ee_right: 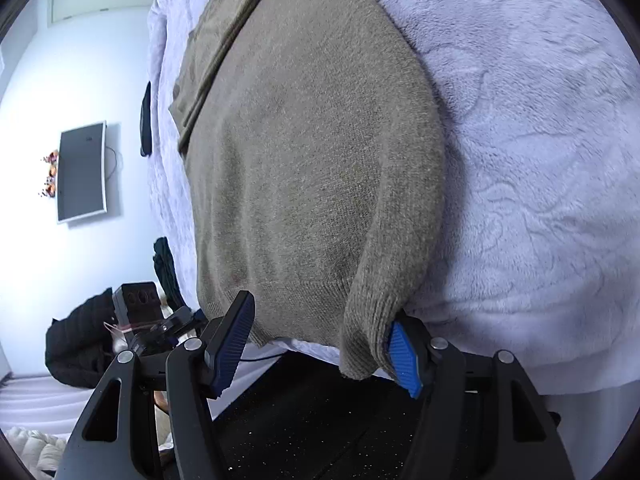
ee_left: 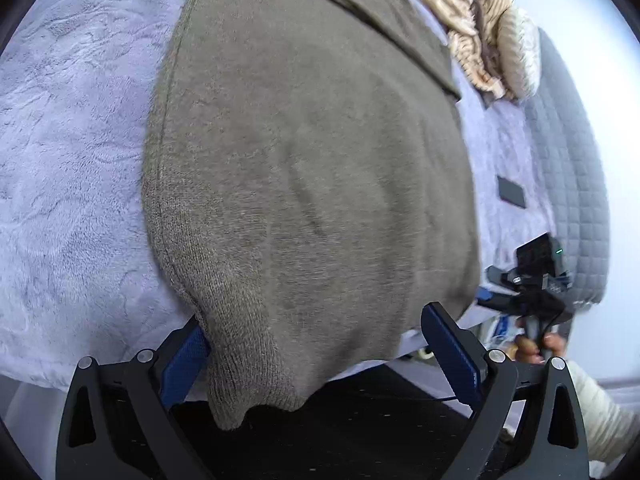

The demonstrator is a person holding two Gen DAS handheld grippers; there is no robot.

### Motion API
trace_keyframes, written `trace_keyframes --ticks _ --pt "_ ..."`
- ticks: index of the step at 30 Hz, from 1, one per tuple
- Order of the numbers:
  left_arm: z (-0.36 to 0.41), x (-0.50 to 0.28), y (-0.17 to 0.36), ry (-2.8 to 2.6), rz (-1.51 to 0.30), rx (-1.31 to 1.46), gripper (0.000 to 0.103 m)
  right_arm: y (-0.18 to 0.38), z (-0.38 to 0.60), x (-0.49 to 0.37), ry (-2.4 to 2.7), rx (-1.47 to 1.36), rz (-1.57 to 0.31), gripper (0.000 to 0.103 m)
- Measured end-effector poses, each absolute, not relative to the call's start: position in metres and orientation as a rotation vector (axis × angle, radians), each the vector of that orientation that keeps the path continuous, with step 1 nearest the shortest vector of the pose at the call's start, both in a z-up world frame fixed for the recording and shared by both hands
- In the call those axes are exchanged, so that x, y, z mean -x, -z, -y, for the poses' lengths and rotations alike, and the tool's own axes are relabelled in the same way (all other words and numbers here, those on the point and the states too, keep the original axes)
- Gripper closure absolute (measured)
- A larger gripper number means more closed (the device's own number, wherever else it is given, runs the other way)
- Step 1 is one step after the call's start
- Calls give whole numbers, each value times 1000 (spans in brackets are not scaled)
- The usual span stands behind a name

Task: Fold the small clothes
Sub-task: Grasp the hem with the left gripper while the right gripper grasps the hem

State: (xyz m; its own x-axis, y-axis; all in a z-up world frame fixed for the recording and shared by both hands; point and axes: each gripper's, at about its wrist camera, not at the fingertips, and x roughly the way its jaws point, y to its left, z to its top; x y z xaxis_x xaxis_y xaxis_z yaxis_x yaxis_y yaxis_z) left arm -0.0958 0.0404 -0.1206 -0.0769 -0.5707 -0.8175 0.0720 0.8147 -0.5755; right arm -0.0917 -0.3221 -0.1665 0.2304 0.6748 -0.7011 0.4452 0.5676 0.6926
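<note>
The brown sweater (ee_left: 304,184) lies on the bed (ee_left: 72,184), long way toward 12 o'clock, its bottom edge between both spread-open left tongs (ee_left: 316,344) and right tongs (ee_right: 320,344).

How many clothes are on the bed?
2 for sure: a brown sweater spread on the lilac blanket with its hem over the near edge, and a beige striped garment crumpled at the far end. More may be hidden.

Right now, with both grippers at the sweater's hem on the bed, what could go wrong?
1. The sweater hem droops over the bed edge, so it could slide off.
2. Both the left gripper and the right gripper stand open, so closing might catch one layer only.
</note>
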Motion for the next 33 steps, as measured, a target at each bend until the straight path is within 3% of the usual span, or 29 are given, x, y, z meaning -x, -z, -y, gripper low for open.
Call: trace_keyframes --ticks 9,11,13,15,16,18,20,33 --pt "-24 99 126 527 -1577 274 4 186 327 91 -203 -1047 -1430 35" --pt "-20 100 124 518 -1574 256 8 186 329 94 -184 -1054 -1431 42" --pt "-20 102 122 496 -1572 238 20 185 327 92 -165 -1041 -1442 70" --pt "-23 101 121 477 -1573 241 37 185 328 93 -150 -1015 -1465 87" --pt "-26 101 121 473 -1572 248 43 184 329 95 -158 -1014 -1464 88" --pt "-31 99 122 474 -1577 266 76 180 331 97 -170 -997 -1457 90" --pt "-33 96 123 515 -1585 318 90 175 332 97 -197 -1012 -1433 90" --pt "-43 69 73 560 -1462 476 90 129 342 61 -338 -1202 -1207 91"
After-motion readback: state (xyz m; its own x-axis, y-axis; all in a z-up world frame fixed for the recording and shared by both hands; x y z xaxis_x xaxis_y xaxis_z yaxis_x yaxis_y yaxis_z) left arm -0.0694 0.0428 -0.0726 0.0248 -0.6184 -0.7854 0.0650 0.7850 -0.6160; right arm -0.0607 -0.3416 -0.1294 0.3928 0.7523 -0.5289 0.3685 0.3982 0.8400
